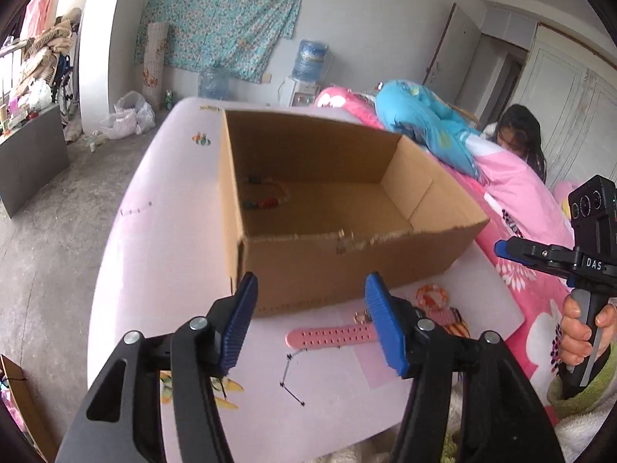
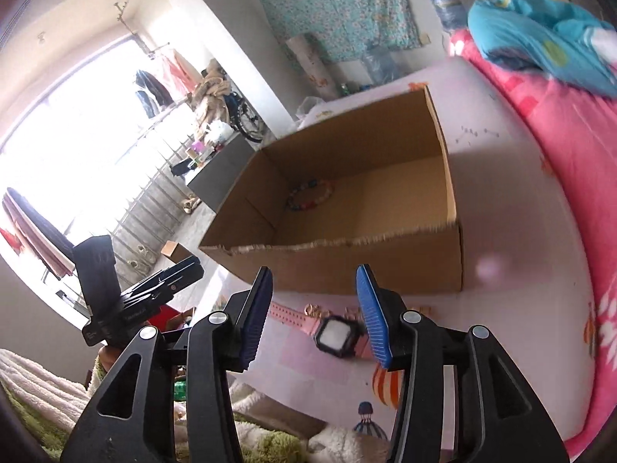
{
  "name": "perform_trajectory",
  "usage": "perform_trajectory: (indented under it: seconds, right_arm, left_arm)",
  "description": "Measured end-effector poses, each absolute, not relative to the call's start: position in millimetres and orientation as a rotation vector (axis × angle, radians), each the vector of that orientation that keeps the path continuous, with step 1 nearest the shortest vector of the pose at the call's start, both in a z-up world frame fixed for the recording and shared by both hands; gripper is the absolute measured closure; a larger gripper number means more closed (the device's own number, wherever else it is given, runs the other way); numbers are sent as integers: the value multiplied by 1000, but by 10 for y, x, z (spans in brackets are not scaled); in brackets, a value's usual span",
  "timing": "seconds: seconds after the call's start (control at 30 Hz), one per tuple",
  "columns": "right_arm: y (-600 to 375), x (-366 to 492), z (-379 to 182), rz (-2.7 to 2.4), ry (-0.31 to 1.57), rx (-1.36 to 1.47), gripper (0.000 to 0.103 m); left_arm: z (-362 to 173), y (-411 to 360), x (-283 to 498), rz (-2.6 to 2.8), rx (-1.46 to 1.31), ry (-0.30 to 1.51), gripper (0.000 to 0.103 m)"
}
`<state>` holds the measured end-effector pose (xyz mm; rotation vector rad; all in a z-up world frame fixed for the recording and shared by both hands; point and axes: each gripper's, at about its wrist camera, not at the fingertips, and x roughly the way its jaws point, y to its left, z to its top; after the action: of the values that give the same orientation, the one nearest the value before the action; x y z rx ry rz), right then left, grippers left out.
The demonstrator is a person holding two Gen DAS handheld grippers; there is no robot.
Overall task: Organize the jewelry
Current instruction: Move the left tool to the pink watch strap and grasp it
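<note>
An open cardboard box (image 1: pixel 331 270) (image 2: pixel 370 270) stands on a pale pink board (image 1: pixel 173 250). A multicoloured bead bracelet (image 1: pixel 266 195) (image 2: pixel 310 195) lies inside it, in a far corner. On the board in front of the box lie a pink watch (image 1: pixel 331 335) (image 2: pixel 335 335), small gold rings (image 1: pixel 360 315) (image 2: pixel 312 310) and an orange-and-white bangle (image 1: pixel 432 295). My left gripper (image 1: pixel 311 281) hovers open above the watch strap, nothing between its pads. My right gripper (image 2: pixel 314 274) is open over the watch, also holding nothing; the left wrist view shows it off to the right (image 1: pixel 501 249).
A pink quilt (image 1: pixel 532 200) and a blue one (image 1: pixel 424 115) lie to the right of the board. A person (image 1: pixel 516 135) sits behind them. The board's left edge drops to a grey floor (image 1: pixel 46 231). Fluffy green-and-white fabric (image 2: pixel 58 405) lies at the near edge.
</note>
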<state>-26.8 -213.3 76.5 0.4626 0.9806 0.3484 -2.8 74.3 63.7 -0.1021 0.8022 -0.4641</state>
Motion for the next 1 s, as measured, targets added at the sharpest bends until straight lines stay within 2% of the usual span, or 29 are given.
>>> perform_trajectory:
  seconds: [0.07, 0.23, 0.37, 0.53, 1.0]
  right_arm:
    - [-1979, -307, 548, 305, 1036, 419, 58]
    - [-1682, -263, 339, 254, 1034, 316, 58]
    - [-1475, -211, 239, 207, 1020, 177, 58]
    - [-1269, -196, 212, 191, 982, 59, 58]
    - [-1206, -322, 197, 213, 975, 29, 57]
  left_arm:
    - [493, 671, -38, -459, -115, 837, 46]
    - [121, 536, 64, -401, -96, 916, 46]
    - [-129, 405, 202, -350, -9, 956, 42]
    - [-192, 260, 249, -327, 59, 913, 38]
    - [-159, 597, 290, -485, -319, 1008, 36]
